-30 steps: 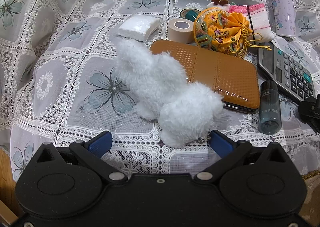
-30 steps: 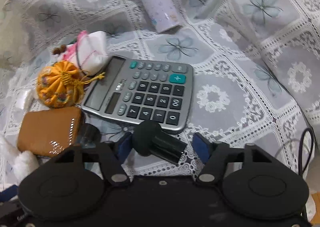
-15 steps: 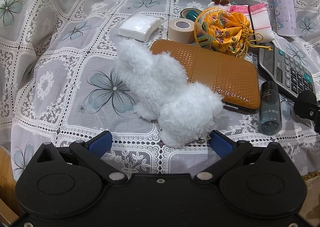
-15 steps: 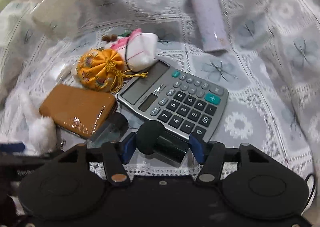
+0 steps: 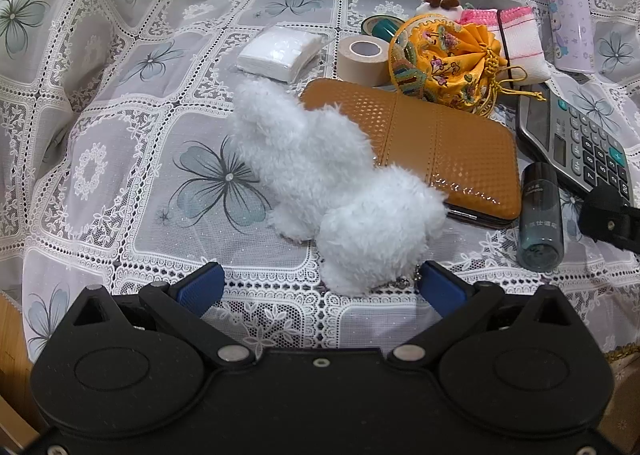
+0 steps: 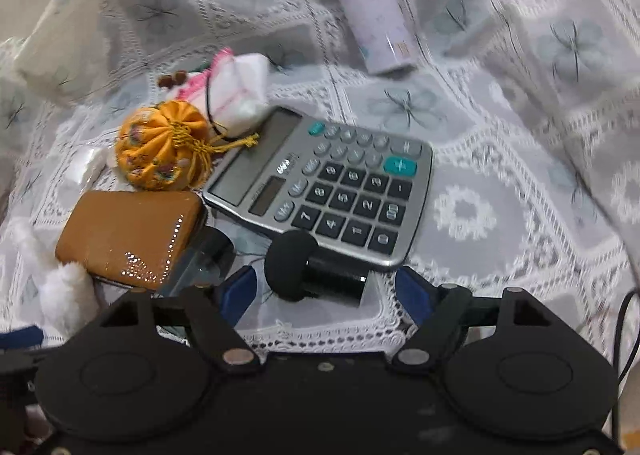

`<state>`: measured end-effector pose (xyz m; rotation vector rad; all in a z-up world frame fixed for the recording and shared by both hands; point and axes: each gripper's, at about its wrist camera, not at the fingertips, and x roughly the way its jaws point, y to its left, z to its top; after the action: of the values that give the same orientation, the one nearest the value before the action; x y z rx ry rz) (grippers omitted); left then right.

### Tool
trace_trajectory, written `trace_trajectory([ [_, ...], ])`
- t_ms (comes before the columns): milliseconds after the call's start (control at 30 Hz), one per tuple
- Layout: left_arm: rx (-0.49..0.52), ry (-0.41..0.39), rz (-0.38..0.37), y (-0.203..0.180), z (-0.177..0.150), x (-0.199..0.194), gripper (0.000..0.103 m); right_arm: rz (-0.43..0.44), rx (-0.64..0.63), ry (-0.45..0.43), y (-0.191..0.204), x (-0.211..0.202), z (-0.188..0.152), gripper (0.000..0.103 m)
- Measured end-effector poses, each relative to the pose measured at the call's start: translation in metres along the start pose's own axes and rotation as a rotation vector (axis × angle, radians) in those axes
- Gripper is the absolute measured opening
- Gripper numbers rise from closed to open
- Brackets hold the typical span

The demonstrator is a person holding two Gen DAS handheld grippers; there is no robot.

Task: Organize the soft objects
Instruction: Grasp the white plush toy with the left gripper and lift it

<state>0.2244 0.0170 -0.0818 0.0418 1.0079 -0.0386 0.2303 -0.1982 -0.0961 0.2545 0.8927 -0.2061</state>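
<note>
Two grippers hover low over a lace tablecloth with grey flower prints (image 5: pixel 132 67). On the left gripper (image 5: pixel 320 287) the blue-tipped jaws stand wide apart, empty, with the fluffy white plush toy (image 5: pixel 332 183) lying just ahead of them, its near end by the right fingertip and its flank resting against a glossy tan textured wallet (image 5: pixel 440 147). Behind the wallet sit an orange embroidered drawstring pouch (image 5: pixel 444 63), a folded white cloth with pink trim (image 5: pixel 520 39), a beige tape roll (image 5: pixel 362 59) and a white tissue pack (image 5: pixel 278 51). On the right gripper (image 6: pixel 326 287) the jaws are also parted; a black cylinder with a foam-like round head (image 6: pixel 308 271) lies between them, though whether either tip touches it is unclear. A grey desk calculator (image 6: pixel 332 183) lies just beyond.
</note>
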Motion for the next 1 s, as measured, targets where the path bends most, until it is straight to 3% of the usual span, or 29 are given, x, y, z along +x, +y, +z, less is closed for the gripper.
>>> trace_trajectory([
  [100,-0.001,-0.003,0.001,0.0,0.0,0.0,0.101,-0.005,0.01,-0.007,0.004,0.002,0.001,0.075],
  [267,-0.003,-0.006,-0.002,0.0,-0.001,0.0,0.101,-0.035,-0.007,0.002,0.01,0.005,0.002,0.057],
  [467,-0.042,0.0,-0.053,0.007,0.005,-0.007,0.099,-0.016,-0.008,-0.006,0.003,-0.003,0.0,0.057],
  [700,-0.108,-0.088,-0.089,0.015,0.019,-0.035,0.099,0.008,0.013,-0.014,-0.007,-0.012,0.002,0.057],
  [900,-0.229,-0.017,-0.132,0.033,0.031,-0.011,0.099,0.027,0.024,-0.022,-0.011,-0.017,-0.001,0.057],
  [1000,-0.231,-0.001,-0.147,0.028,0.03,-0.003,0.095,0.032,0.027,-0.025,-0.014,-0.02,-0.002,0.057],
])
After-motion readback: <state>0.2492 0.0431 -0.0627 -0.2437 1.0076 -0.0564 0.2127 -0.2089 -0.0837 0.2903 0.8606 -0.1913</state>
